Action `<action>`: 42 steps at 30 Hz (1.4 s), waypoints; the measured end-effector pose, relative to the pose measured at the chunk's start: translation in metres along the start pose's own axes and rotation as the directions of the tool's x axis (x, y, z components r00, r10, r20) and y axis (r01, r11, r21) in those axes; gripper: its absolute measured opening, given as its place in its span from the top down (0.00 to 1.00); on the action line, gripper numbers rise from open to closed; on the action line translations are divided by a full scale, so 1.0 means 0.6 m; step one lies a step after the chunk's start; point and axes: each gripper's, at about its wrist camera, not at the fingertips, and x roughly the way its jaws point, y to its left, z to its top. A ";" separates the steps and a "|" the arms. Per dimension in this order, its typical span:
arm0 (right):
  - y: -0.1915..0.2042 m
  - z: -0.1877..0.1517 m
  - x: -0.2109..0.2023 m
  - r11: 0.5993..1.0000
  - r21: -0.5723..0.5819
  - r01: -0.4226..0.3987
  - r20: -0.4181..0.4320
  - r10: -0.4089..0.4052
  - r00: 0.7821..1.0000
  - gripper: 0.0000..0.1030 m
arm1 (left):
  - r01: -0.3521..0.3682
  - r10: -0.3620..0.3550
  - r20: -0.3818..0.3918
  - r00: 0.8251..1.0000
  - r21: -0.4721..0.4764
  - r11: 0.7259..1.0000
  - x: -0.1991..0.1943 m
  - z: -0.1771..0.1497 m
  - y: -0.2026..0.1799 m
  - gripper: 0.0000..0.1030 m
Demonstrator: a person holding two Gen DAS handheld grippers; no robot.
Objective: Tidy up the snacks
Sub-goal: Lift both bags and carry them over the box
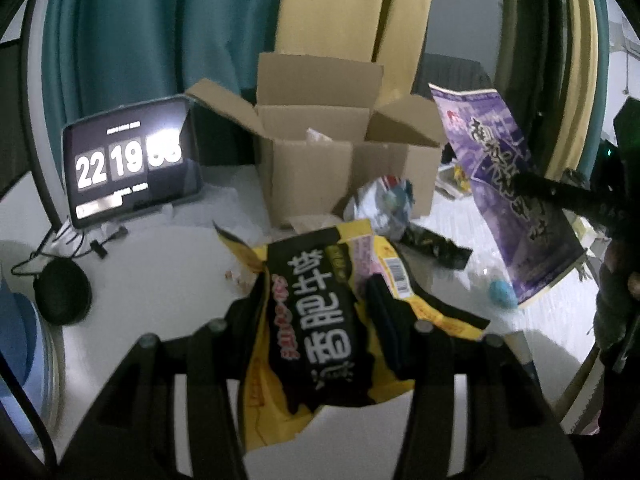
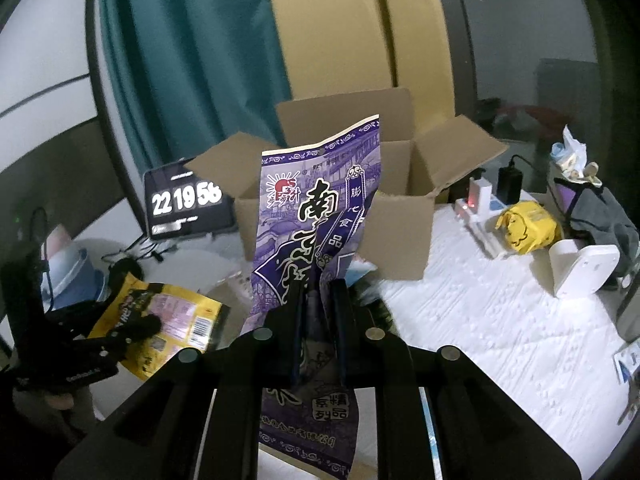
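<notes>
My left gripper (image 1: 316, 300) is shut on a yellow and black snack bag (image 1: 320, 320), held above the white table. The same yellow bag (image 2: 160, 320) and the left gripper (image 2: 132, 330) show at the lower left of the right wrist view. My right gripper (image 2: 318, 292) is shut on a purple snack bag (image 2: 316, 216), pinched flat between its fingers and standing upright. That purple bag (image 1: 508, 196) hangs at the right of the left wrist view. An open cardboard box (image 1: 320, 160) stands behind both bags, flaps up; box (image 2: 400, 208) is straight ahead of the purple bag.
A tablet (image 1: 128, 164) showing a clock leans at the back left, with cables and a round black object (image 1: 62, 292) beside it. Loose wrappers (image 1: 380, 204) and a small teal thing (image 1: 502, 294) lie before the box. A yellow pack (image 2: 528, 228), a white device (image 2: 580, 268) and chargers sit right.
</notes>
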 end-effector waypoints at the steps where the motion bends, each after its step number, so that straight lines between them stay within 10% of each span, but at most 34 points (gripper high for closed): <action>1: -0.004 0.003 0.001 1.000 0.002 0.003 0.002 -0.003 1.000 0.86 | -0.002 0.002 0.004 1.000 0.002 1.000 0.002 0.006 0.003 0.52; 42: -0.107 0.164 0.129 0.993 -0.005 0.121 0.076 -0.121 0.990 0.85 | -0.011 0.002 0.165 0.986 0.054 0.998 0.119 0.231 0.035 0.52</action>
